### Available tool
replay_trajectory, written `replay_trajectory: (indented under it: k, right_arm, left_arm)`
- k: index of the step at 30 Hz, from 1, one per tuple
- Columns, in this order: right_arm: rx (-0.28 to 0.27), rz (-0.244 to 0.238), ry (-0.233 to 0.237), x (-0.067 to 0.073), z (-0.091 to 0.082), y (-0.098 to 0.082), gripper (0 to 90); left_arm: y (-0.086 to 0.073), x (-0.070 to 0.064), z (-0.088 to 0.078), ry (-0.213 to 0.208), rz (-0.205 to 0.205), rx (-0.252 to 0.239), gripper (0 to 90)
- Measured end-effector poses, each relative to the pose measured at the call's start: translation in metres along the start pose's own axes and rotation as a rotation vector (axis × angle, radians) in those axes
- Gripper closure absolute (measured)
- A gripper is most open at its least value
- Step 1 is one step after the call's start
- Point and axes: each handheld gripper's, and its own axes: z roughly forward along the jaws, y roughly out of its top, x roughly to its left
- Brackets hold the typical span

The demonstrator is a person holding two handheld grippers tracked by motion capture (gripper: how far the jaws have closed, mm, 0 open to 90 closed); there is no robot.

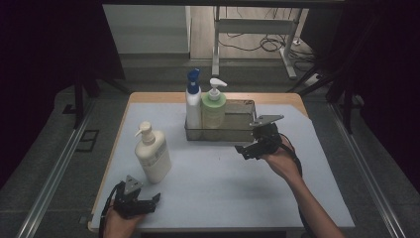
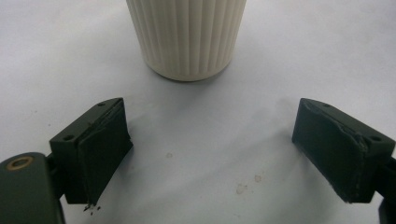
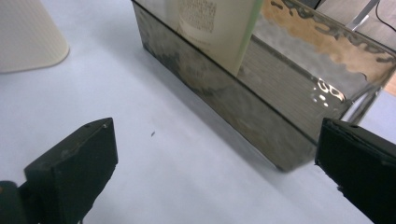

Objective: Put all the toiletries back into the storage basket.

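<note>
Open mat lies between the cream pump bottle [image 1: 153, 154] and the metal basket [image 1: 246, 133].

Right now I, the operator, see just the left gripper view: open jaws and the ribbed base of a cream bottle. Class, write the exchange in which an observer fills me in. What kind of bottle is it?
Observer: It is a cream pump bottle, standing upright on the table, ahead of the left gripper.
Operator: Are there other bottles?
Observer: Two: a white bottle with a blue pump and a green pump bottle stand in a metal basket.
Operator: Where is the right gripper?
Observer: The right gripper is at the basket's near right corner, jaws wide open, holding nothing.
</note>
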Motion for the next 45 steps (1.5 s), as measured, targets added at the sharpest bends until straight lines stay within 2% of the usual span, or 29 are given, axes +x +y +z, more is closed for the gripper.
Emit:
replay_trajectory:
  k: [5, 13, 15, 23, 36, 45]
  right_arm:
    - [0.011, -0.004, -0.004, 0.000, -0.011, -0.010, 0.0]
    - [-0.014, 0.001, -0.015, -0.001, -0.026, -0.030, 0.0]
    - [-0.006, 0.017, -0.002, -0.001, -0.028, -0.036, 0.0]
    - [-0.009, 0.044, -0.013, 0.001, -0.032, -0.064, 0.0]
    - [0.010, 0.114, -0.029, 0.003, -0.023, -0.116, 0.0]
    - [0.036, 0.137, -0.033, 0.005, -0.014, -0.139, 0.0]
  left_arm:
    - [0.000, 0.000, 0.000, 0.000, 0.001, 0.001, 10.6]
    - [0.000, 0.000, 0.000, -0.001, 0.002, 0.003, 10.6]
    - [0.000, 0.000, 0.000, -0.001, 0.002, 0.003, 10.6]
    - [0.000, 0.000, 0.000, 0.000, 0.001, 0.002, 10.6]
    - [0.000, 0.000, 0.000, 0.000, 0.002, 0.002, 10.6]
    - [0.001, 0.000, 0.000, 0.000, 0.001, 0.003, 10.7]
